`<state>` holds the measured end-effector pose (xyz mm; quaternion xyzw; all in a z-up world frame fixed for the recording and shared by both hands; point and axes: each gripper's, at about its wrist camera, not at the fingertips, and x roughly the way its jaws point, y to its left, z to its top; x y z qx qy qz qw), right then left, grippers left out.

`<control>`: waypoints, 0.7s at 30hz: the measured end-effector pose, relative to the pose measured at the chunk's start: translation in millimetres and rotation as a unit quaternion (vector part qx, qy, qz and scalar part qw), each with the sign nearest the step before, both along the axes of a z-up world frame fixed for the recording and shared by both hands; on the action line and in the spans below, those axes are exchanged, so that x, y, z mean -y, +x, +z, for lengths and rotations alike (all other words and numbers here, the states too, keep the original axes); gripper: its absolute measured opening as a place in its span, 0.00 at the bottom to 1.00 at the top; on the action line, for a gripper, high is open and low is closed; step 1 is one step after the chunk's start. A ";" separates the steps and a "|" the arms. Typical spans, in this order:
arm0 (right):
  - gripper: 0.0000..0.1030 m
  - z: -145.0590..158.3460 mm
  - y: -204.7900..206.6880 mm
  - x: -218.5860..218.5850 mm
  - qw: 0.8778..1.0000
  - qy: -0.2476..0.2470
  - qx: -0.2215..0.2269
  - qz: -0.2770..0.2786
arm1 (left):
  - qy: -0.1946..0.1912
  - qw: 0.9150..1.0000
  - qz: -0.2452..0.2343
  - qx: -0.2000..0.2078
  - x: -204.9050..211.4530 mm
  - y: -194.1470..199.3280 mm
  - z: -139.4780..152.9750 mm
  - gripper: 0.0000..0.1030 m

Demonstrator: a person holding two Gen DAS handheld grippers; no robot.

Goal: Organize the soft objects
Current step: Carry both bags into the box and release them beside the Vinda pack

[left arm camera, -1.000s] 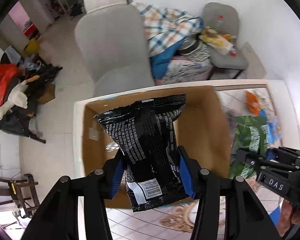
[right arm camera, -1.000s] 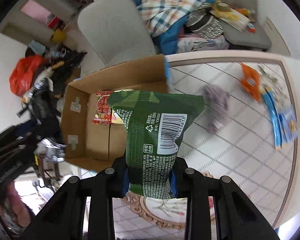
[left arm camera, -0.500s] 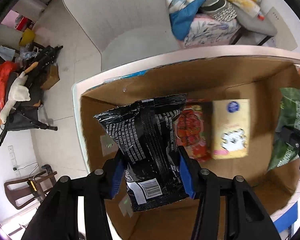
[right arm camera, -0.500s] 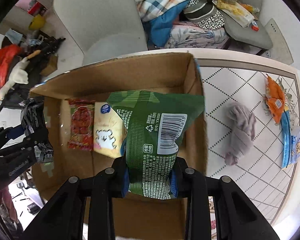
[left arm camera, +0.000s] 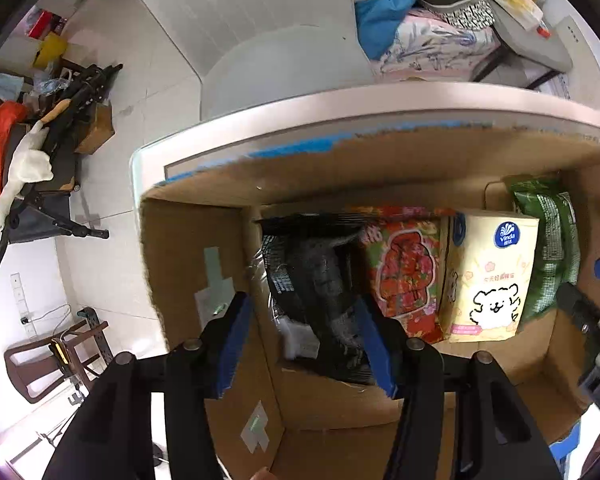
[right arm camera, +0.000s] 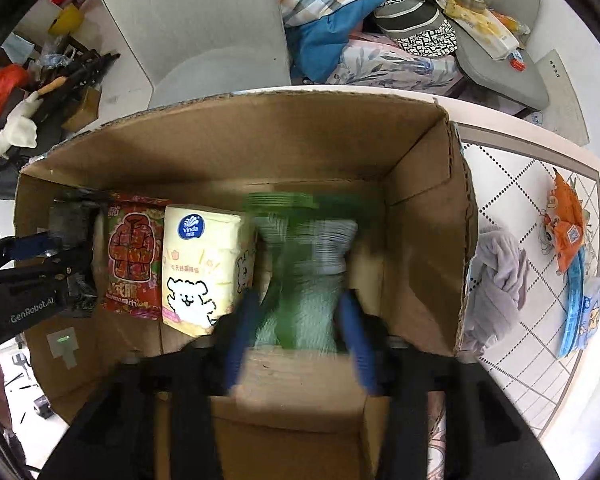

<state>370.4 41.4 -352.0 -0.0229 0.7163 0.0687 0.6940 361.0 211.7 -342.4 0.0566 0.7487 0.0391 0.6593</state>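
Observation:
A cardboard box holds a black packet at the left end, then a red packet, a cream tissue pack and a green packet at the right. My left gripper is open over the black packet, which lies loose and blurred between its blue pads. My right gripper is open around the blurred green packet. The right gripper shows at the edge of the left wrist view.
On the tiled table right of the box lie a grey cloth, an orange packet and a blue packet. A grey chair stands behind the box. Clothes are piled on furniture beyond.
Both grippers have gone down into the box and opened. The black packet and the green packet have dropped out of their pads beside the red packet and tissue pack.

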 end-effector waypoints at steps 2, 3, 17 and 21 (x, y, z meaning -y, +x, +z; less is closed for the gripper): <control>0.70 2.4 -0.8 -1.9 1.000 -0.002 0.004 0.002 | -0.005 1.000 0.005 0.006 -1.4 0.7 5.5 0.60; 0.70 4.4 -2.0 -3.0 1.000 -0.003 0.005 0.004 | -0.005 1.000 0.006 0.012 -1.7 -0.4 10.8 0.60; 1.00 40.0 -50.3 -3.2 1.000 0.021 0.016 0.006 | -0.047 0.993 0.061 0.087 0.3 -54.2 63.1 0.97; 1.00 59.1 -71.8 0.9 0.999 0.017 0.040 0.004 | -0.051 0.988 0.071 0.123 6.2 -82.9 87.1 0.97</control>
